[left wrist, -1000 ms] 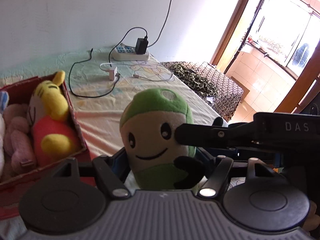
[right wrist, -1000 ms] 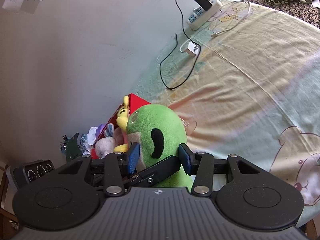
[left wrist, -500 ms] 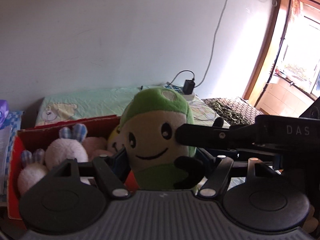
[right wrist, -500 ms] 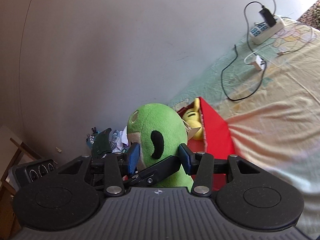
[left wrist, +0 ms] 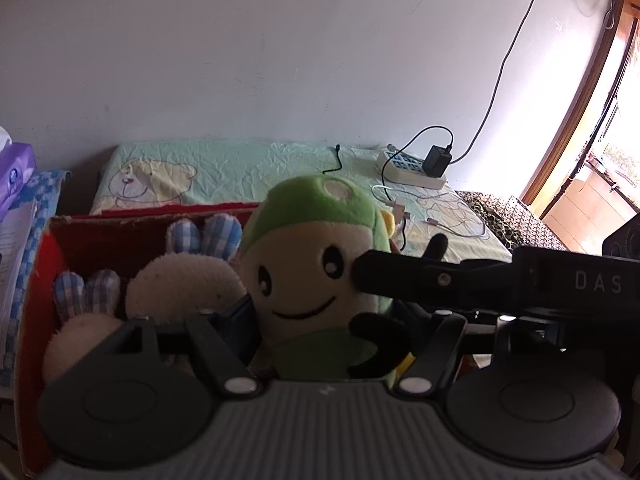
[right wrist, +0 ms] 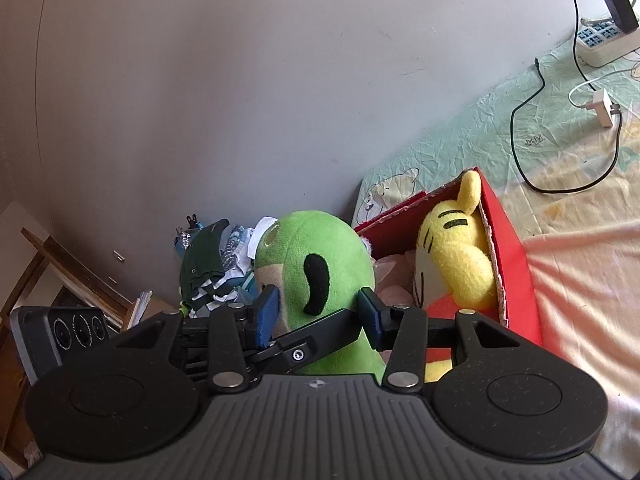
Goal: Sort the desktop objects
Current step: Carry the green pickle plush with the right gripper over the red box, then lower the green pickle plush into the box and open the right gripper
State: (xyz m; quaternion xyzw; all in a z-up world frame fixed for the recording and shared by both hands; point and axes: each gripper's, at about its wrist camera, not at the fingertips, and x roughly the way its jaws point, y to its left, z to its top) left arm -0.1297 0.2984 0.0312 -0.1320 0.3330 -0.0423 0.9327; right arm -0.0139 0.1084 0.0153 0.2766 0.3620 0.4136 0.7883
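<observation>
A green plush toy [left wrist: 308, 264] with a cream smiling face is held between both grippers. My left gripper [left wrist: 320, 320] is shut on its body from the front. My right gripper [right wrist: 316, 312] is shut on it from the side, where it shows green with a black arm [right wrist: 320, 264]. The toy hangs over the near end of a red cardboard box [left wrist: 40, 264]. The box holds white bunny plushes with blue checked ears [left wrist: 184, 280] and a yellow plush [right wrist: 456, 256].
A white power strip [left wrist: 408, 168] with a black charger and cables lies on the bear-print sheet [left wrist: 240, 168] behind the box. A purple pack [left wrist: 16, 168] and papers stand left of the box. A pile of clothes [right wrist: 208, 264] lies by the wall.
Both grippers have carried the green plush leftward from over the sheet to over the red box. The box's inside and its plushes have come into view below.
</observation>
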